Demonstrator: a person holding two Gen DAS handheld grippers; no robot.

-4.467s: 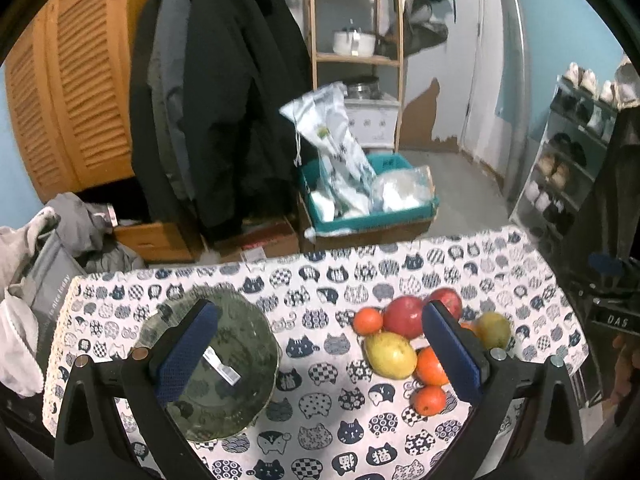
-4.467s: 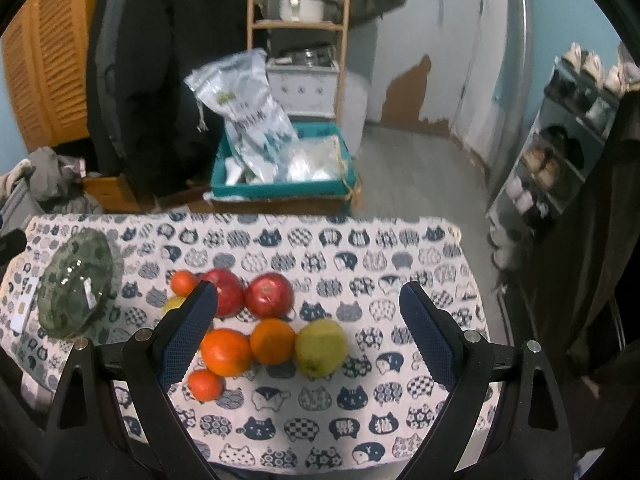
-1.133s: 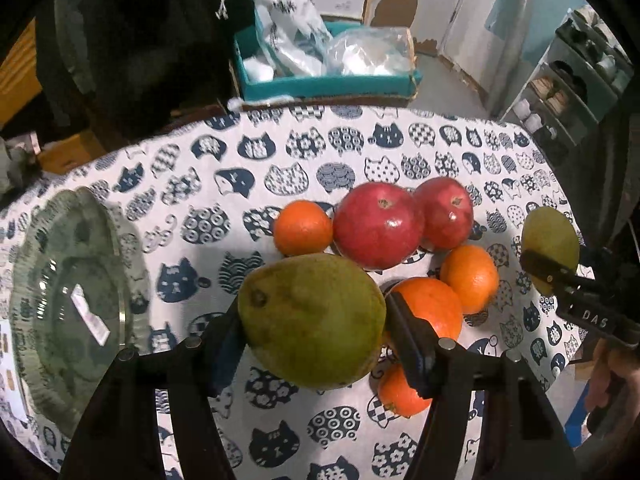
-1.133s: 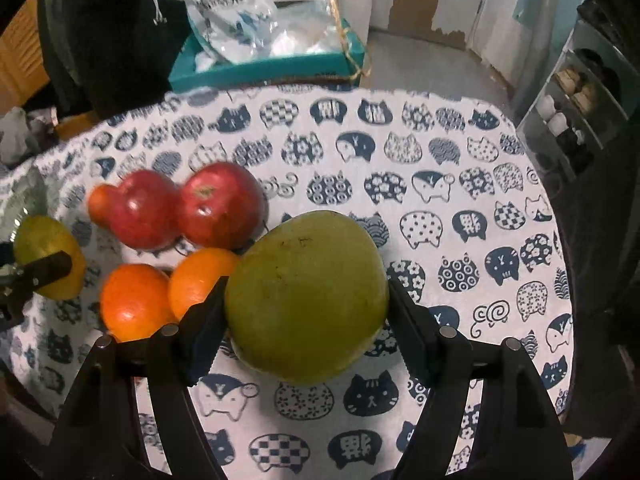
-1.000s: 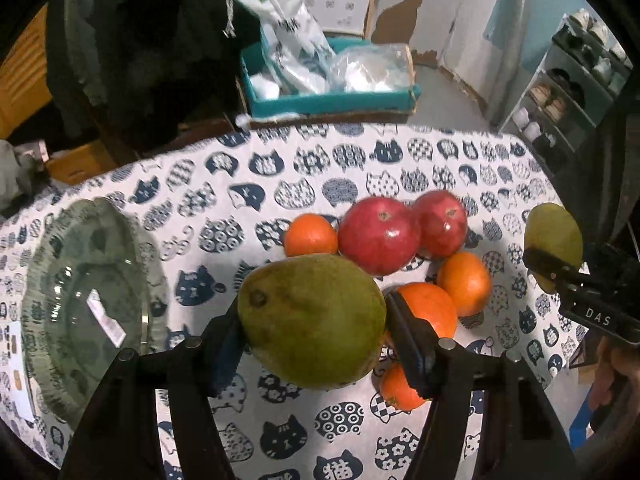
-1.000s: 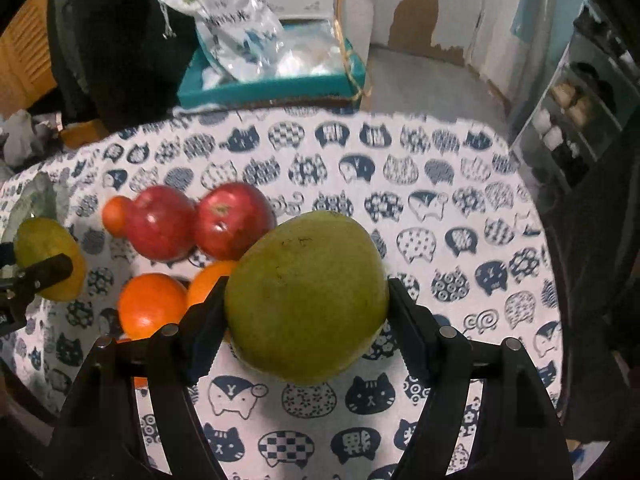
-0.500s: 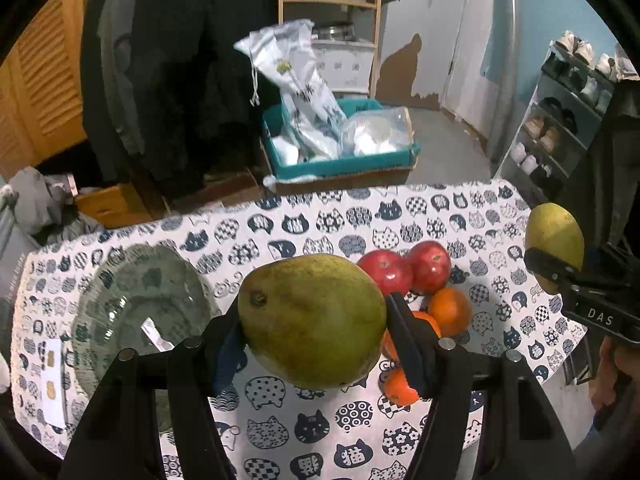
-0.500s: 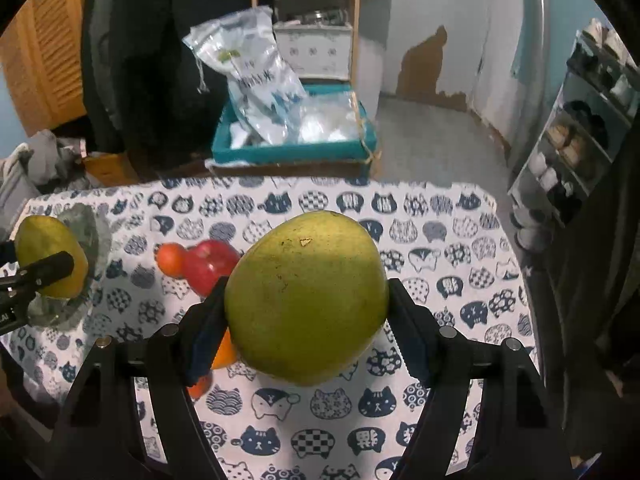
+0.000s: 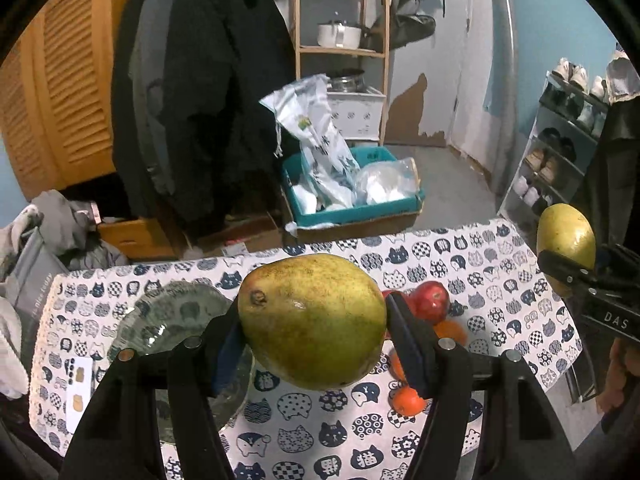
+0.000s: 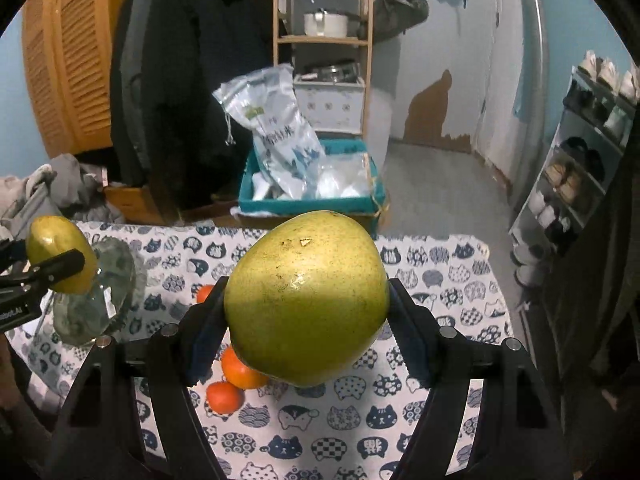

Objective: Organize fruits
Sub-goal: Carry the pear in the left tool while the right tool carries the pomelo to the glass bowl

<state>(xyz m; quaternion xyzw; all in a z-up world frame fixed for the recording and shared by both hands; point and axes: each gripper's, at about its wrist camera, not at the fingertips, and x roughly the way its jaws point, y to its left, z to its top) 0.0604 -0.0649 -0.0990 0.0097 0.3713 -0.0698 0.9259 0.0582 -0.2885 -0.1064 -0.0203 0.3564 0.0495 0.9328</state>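
My left gripper (image 9: 314, 312) is shut on a green-brown pear (image 9: 312, 328), held well above the cat-print tablecloth (image 9: 480, 256). A yellow-green pear (image 10: 306, 304) is clamped in my right gripper (image 10: 308, 292), also high over the table. Each gripper shows at the edge of the other's view with its pear (image 9: 564, 240) (image 10: 60, 254). On the cloth lie a red fruit (image 9: 430, 300) and several oranges (image 9: 408, 400) (image 10: 244, 368). A green glass plate (image 9: 176, 316) (image 10: 96, 300) sits at the left end of the table.
Beyond the table's far edge a teal crate (image 9: 352, 200) with plastic bags stands on the floor. Dark coats (image 9: 200, 100) hang behind it, beside a wooden shelf (image 9: 340, 48). A shoe rack (image 9: 560, 152) is at the right, and piled clothes (image 9: 48, 232) at the left.
Both grippers have risen from the table with their pears and tilted up. The fruit pile and plate now look smaller and lower, and more of the room shows.
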